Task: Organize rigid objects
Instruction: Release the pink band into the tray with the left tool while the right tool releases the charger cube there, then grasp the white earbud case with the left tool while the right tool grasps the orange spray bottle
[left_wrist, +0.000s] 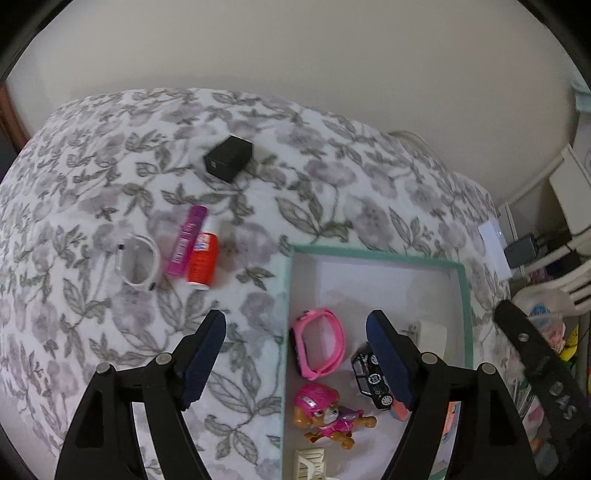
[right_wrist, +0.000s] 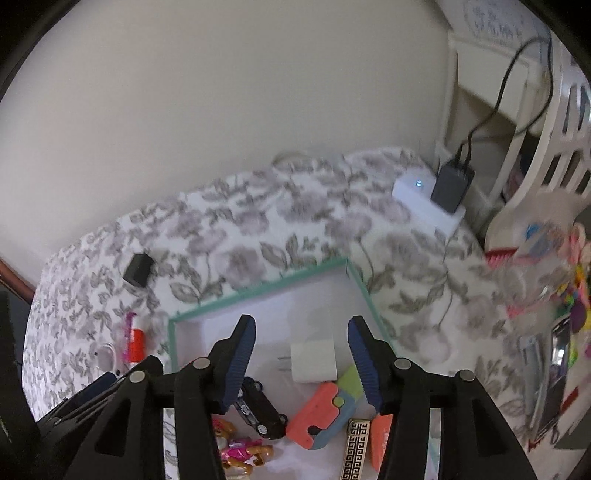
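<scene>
A teal-rimmed box (left_wrist: 466, 295) lies on the floral bedspread. In it are a pink watch (left_wrist: 318, 343), a black toy car (left_wrist: 371, 376), a pink pup figure (left_wrist: 325, 415) and a white charger (right_wrist: 314, 360). My left gripper (left_wrist: 295, 332) is open and empty above the box's left rim. My right gripper (right_wrist: 301, 336) is open and empty above the box (right_wrist: 258, 291), over the charger, an orange-and-green toy (right_wrist: 325, 406) and the car (right_wrist: 258, 406). Outside the box lie a white watch (left_wrist: 136, 264), a pink tube (left_wrist: 186, 240), an orange bottle (left_wrist: 201, 260) and a black box (left_wrist: 228, 158).
A white power bank (right_wrist: 424, 199) with a dark plug (right_wrist: 452, 184) sits at the bed's far right corner. White furniture and colourful clutter (right_wrist: 554, 277) stand right of the bed. A wall runs behind the bed. A patterned gold bar (right_wrist: 356, 446) lies in the box.
</scene>
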